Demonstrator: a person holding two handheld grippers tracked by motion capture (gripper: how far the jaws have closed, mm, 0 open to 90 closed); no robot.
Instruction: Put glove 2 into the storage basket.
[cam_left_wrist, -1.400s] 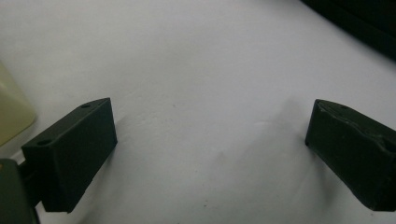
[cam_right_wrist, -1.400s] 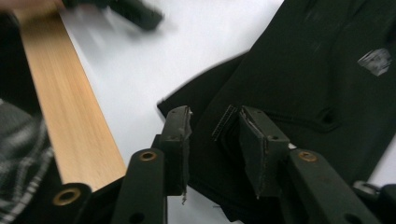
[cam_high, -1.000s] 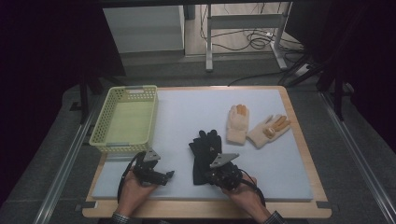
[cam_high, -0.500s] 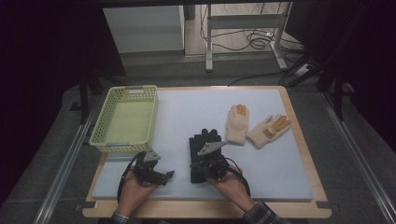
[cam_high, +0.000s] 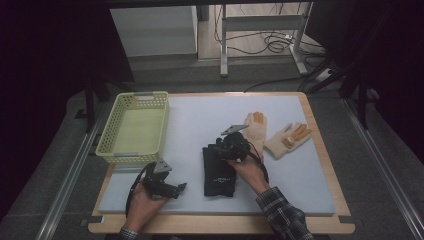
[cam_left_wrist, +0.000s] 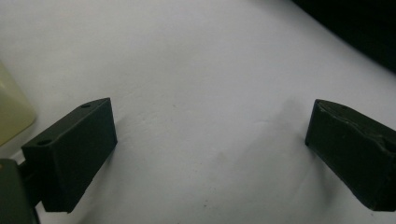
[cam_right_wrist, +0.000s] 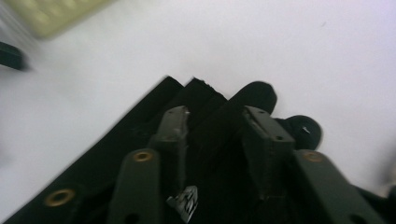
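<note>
Moved up and a bit right since a second ago: right gripper (cam_high: 231, 146), from the lower middle of the high view to the finger end of the black gloves (cam_high: 219, 170), right by the frame's centre. Jaws just been opening, now partway apart, straddling a black glove finger in the right gripper view (cam_right_wrist: 219, 126); can't tell for sure whether the pads press on it, looks loose. Gloves also flatter and straighter than before, lying as a neat dark stack at lower centre of the desk (cam_high: 320, 195) instead of the crumpled heap.

No change on the other side: left gripper (cam_high: 170, 188) parked at lower left of the high view, jaws wide apart over bare white mat, nothing between them in the left gripper view.

Count, for the record:
- black gloves: looks like two stacked, hard to split apart from above
- cream gloves with orange fingertips: two, one (cam_high: 256, 129) just right of centre and touching the gripper's far side, the other (cam_high: 287, 140) further right, tilted
- one pale green basket (cam_high: 116, 150), left of centre, empty-looking
- two grippers, two hands
</note>
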